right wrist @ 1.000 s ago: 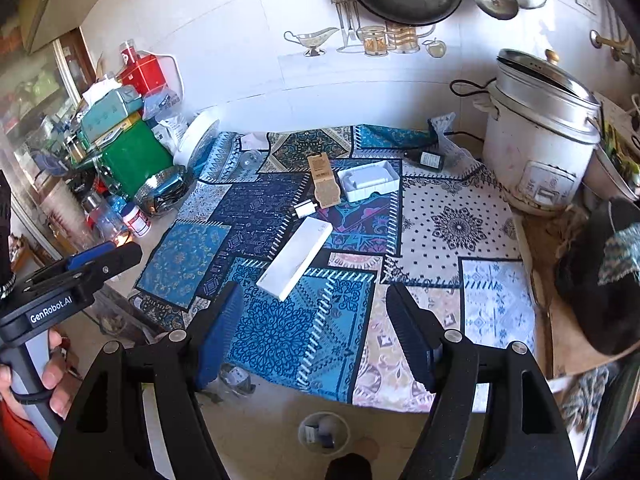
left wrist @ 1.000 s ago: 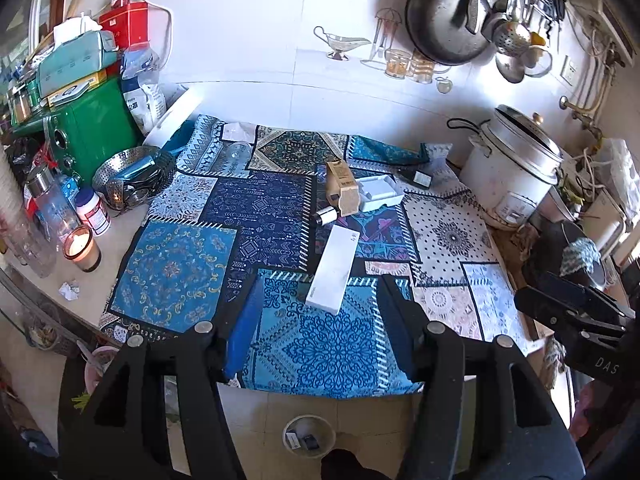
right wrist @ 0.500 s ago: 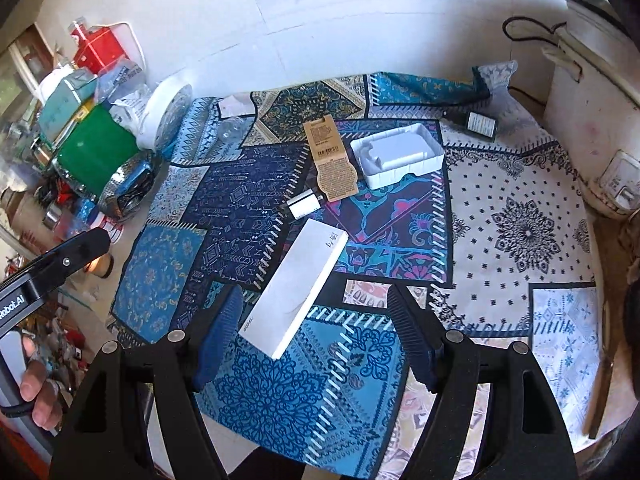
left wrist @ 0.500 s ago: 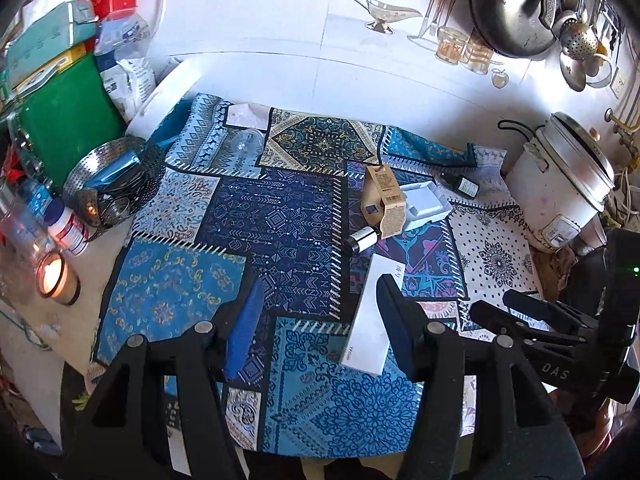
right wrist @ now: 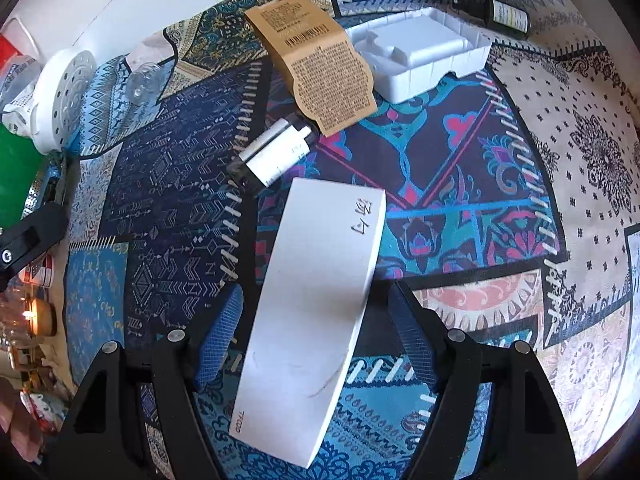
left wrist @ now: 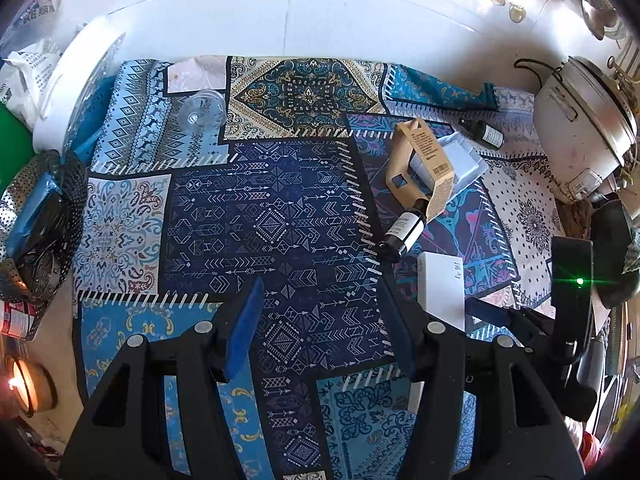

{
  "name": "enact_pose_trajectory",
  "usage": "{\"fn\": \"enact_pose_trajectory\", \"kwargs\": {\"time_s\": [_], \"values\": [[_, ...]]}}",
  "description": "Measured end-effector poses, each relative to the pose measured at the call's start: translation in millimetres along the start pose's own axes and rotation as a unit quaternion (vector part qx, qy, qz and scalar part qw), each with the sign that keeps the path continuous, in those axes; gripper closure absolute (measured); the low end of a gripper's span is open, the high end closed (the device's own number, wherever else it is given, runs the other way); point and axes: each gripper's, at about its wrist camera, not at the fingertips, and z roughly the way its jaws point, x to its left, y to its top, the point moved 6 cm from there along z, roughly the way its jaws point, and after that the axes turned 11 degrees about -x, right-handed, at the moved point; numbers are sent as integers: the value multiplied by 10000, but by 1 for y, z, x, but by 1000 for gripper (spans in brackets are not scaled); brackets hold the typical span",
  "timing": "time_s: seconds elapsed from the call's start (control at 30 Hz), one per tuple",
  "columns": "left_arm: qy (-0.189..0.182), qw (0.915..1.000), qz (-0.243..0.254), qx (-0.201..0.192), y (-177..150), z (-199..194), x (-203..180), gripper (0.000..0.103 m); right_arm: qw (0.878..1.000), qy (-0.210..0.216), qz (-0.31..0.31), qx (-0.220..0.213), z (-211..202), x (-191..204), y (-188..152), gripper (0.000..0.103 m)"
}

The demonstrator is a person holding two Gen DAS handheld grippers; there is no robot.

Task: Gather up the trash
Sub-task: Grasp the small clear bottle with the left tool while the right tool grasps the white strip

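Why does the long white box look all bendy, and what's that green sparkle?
Right wrist view: the fisheye lens bows the straight white box, and corners go dark. Left wrist view: the sparkle is a small green light flaring on the right gripper.

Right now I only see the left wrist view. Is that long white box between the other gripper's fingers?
Observer: Yes. The long white box lies inside the open right gripper, its pads clear of both sides.
Visitor: Any writing on it?
Observer: Small dark lettering at its near corner, hidden from you.
Visitor: What's behind the brown card?
Observer: A white tray with empty moulded recesses.
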Motion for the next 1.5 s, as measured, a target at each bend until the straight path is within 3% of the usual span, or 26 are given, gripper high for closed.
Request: {"fn": "enact_pose_trajectory", "kwargs": {"time_s": [0.1, 0.27, 0.37, 0.6, 0.67, 0.77, 0.93, 1.03, 1.27, 1.5], "values": [[-109, 9999, 50, 81, 2, 13, -1, 46, 9994, -235, -256, -33, 3, 3, 1, 34], [-389, 9988, 166, 238, 7, 39, -14, 46, 9977, -371, -549, -118, -1, -5, 4, 50], [-647, 9969, 174, 401, 10, 59, -28, 46, 9986, -286, -422, -109, -5, -19, 8, 52], [-877, 9923, 663, 565, 13, 95, -68, 49, 9987, -414, -112, -277, -27, -71, 22, 52], [-852, 9916, 779, 592, 13, 103, -75, 53, 9984, -459, -46, -322, -34, -84, 24, 52], [-838, 9904, 879, 656, 13, 116, -84, 68, 9981, -485, 47, -365, -39, -96, 27, 52], [-795, 9905, 871, 707, 10, 127, -90, 69, 9978, -495, 97, -435, -44, -104, 26, 53], [-763, 9912, 831, 698, 8, 128, -92, 76, 9979, -455, 108, -443, -46, -107, 26, 53], [-465, 9951, 616, 615, 1, 113, -85, 76, 9977, -371, 144, -542, -39, -86, 31, 54], [-154, 9991, 264, 294, -2, 73, -79, 76, 9972, -213, -37, -714, -67, -90, 27, 54]]}}
